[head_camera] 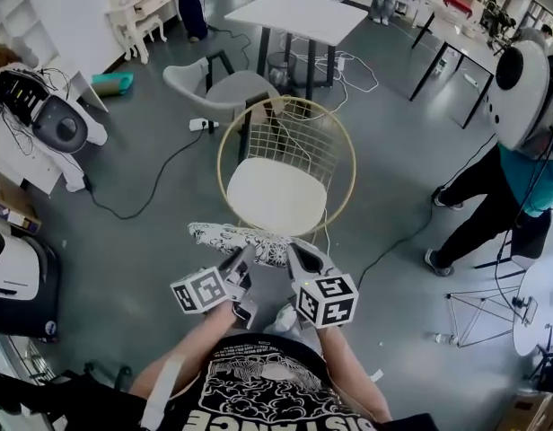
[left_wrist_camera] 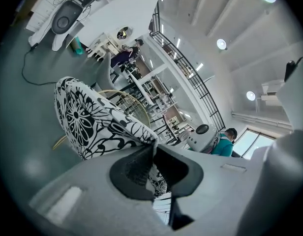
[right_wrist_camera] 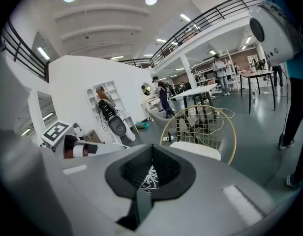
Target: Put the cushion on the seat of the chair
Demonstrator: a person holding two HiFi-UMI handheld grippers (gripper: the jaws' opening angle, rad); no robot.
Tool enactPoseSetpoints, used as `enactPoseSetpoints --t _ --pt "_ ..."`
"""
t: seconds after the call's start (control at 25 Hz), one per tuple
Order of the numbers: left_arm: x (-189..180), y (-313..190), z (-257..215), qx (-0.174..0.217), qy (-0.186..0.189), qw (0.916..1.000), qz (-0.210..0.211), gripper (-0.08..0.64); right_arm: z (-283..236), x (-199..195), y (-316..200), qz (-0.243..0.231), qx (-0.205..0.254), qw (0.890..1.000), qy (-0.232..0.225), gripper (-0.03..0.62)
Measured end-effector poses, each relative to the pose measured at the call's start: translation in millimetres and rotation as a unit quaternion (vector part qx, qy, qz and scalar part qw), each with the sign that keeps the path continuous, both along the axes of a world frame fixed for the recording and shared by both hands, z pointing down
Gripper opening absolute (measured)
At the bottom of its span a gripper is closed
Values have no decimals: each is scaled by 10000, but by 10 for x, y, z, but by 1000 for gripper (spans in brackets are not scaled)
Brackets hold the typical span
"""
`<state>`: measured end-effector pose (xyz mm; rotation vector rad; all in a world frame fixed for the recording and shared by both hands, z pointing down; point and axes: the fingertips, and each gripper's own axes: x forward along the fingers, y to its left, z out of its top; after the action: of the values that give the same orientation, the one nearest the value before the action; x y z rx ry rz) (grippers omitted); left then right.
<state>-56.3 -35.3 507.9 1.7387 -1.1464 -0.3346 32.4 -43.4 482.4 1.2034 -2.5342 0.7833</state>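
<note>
A flat black-and-white flower-print cushion (head_camera: 245,241) hangs in the air just in front of the chair (head_camera: 285,164), a gold wire chair with a round white seat (head_camera: 276,194). My left gripper (head_camera: 241,260) is shut on the cushion's near edge; the printed fabric (left_wrist_camera: 95,119) spreads out past its jaws (left_wrist_camera: 152,154). To its right, my right gripper (head_camera: 293,257) is shut on the same edge, with a sliver of the print (right_wrist_camera: 150,177) showing between its pads. The chair (right_wrist_camera: 200,132) stands straight ahead in the right gripper view.
A grey chair (head_camera: 218,83) and a white table (head_camera: 303,16) stand behind the gold chair. Black cables (head_camera: 137,200) run over the grey floor. A person in a teal top (head_camera: 519,164) stands at right. White equipment (head_camera: 43,119) lines the left wall.
</note>
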Motion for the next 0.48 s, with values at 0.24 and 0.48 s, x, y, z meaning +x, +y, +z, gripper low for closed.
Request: enactPoseSetpoints --t 0.24,0.48 --pt "50 -208 13 11 -118 9997 -196 21 -1 136 -248 -160 18 9998 -76 -2" --pt "92 -372 1 31 -126 9996 -235 21 15 153 -349 -249 -11 9997 -85 -2"
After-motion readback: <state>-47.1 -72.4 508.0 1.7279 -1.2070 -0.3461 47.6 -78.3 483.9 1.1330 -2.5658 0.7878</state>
